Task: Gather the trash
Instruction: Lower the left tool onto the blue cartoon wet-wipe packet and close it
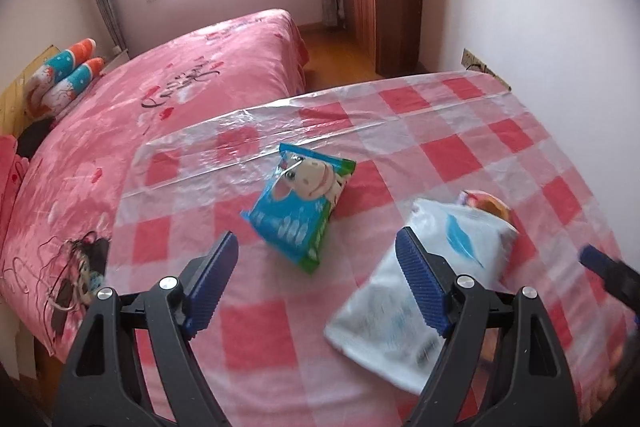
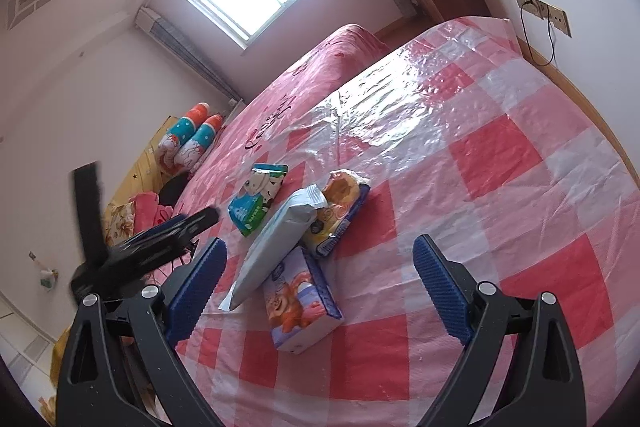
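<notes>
Left wrist view shows the table (image 1: pixel 460 155), covered in a red-and-white checked plastic cloth, with several snack wrappers lying loose near its middle, which fits litter waiting to be gathered. Taking the blue cow packet (image 1: pixel 298 205) as the landmark: the white bag (image 1: pixel 420 275) with a blue feather mark lies to its right and nearer the camera, and a glimpse of a bun wrapper (image 1: pixel 486 205) peeks out beyond the white bag. From the right wrist view the white bag (image 2: pixel 276 243) leans across two others, its upper end resting on the bun wrapper (image 2: pixel 340 211) and its lower end beside a purple cake packet (image 2: pixel 298 303); the cow packet (image 2: pixel 258 201) sits apart, further toward the bed (image 2: pixel 320 79).

The left gripper (image 1: pixel 316 287) hovers low over the cloth with its jaws spread wide and nothing between them, aimed just short of the cow packet. The right gripper (image 2: pixel 320 287) is likewise spread and empty, tilted, straddling the purple cake packet and the white bag's lower end. No bin or sack is visible.
</notes>
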